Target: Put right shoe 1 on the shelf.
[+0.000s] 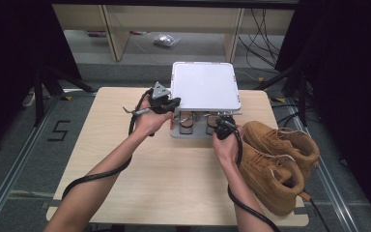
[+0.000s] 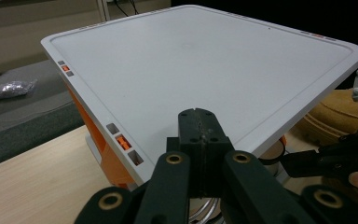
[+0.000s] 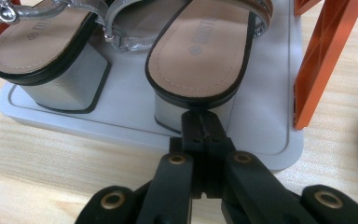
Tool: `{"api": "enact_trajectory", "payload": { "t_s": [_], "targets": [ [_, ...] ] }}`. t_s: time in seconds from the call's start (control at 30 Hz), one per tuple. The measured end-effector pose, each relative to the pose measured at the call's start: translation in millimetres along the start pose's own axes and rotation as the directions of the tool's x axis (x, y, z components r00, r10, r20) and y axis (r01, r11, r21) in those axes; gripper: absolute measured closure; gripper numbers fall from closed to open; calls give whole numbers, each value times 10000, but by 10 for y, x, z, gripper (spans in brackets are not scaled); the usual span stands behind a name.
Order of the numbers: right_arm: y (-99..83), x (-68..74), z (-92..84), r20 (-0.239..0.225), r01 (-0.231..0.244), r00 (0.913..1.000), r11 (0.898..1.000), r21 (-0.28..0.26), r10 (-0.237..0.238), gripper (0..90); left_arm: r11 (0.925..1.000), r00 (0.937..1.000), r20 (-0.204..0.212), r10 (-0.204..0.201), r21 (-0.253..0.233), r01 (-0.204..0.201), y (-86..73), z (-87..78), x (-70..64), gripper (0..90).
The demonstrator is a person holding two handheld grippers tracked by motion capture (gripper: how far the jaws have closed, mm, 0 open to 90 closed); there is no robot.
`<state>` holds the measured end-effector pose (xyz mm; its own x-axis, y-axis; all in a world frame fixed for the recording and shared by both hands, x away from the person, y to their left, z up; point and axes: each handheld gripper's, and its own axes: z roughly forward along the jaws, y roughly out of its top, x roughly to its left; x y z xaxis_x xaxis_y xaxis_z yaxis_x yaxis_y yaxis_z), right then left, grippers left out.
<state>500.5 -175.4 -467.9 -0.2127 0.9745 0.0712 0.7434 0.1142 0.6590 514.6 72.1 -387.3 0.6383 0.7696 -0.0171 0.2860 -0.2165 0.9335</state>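
Observation:
A small rack with a white top shelf (image 1: 204,87) and orange posts (image 3: 324,56) stands at the table's far middle. On its grey lower tray (image 3: 270,140) sits a pair of silver block-heel sandals, one on the left (image 3: 42,44) and one on the right (image 3: 200,51), with tan insoles. My left gripper (image 1: 175,103) is shut and empty, its tip (image 2: 198,116) over the front left edge of the top shelf (image 2: 205,65). My right gripper (image 1: 221,122) is shut too, its tip (image 3: 200,119) right at the heel of the right-hand sandal; whether they touch I cannot tell.
A pair of tan suede boots (image 1: 278,159) lies on the table's right side, close to my right hand. The light wooden table (image 1: 174,179) has free room in front and at the left. Behind the table are wooden furniture legs, cables and a small plastic bag (image 1: 166,40) on the floor.

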Motion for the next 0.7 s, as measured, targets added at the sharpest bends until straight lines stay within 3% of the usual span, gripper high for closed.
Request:
{"api": "enact_trajectory", "payload": {
  "t_s": [0.23,0.27,0.3,0.33,0.37,0.43,0.53,0.7],
  "targets": [
    [1,33,-25,11,-378,9993,9992,129,378,888,10000,10000,16,-15,-9,15,-1,0,4,899],
    [-5,16,-31,-11,-56,10000,10000,-3,56,877,10000,10000,21,-18,-11,18,-1,1,5,899],
    [-1,40,-63,-101,-325,9994,9994,119,327,867,10000,10000,18,-7,-10,7,0,1,4,899],
    [-5,45,-105,-113,-301,9995,9994,153,303,856,10000,10000,14,-1,-8,1,0,1,3,899],
    [-16,35,-123,-25,-61,10000,9999,-102,61,845,10000,10000,11,-8,-11,8,0,0,3,899],
    [-21,33,-202,-33,121,9999,9999,-35,-121,809,10000,10000,11,-3,-19,3,0,0,3,899],
    [-24,44,-346,-128,-16,9999,9996,278,20,756,10000,10000,0,-26,-29,26,1,0,3,898],
    [-47,-35,-576,-115,174,9998,9966,806,-165,681,10000,10000,-46,-58,-78,58,-4,-1,20,852]
  ]
}}
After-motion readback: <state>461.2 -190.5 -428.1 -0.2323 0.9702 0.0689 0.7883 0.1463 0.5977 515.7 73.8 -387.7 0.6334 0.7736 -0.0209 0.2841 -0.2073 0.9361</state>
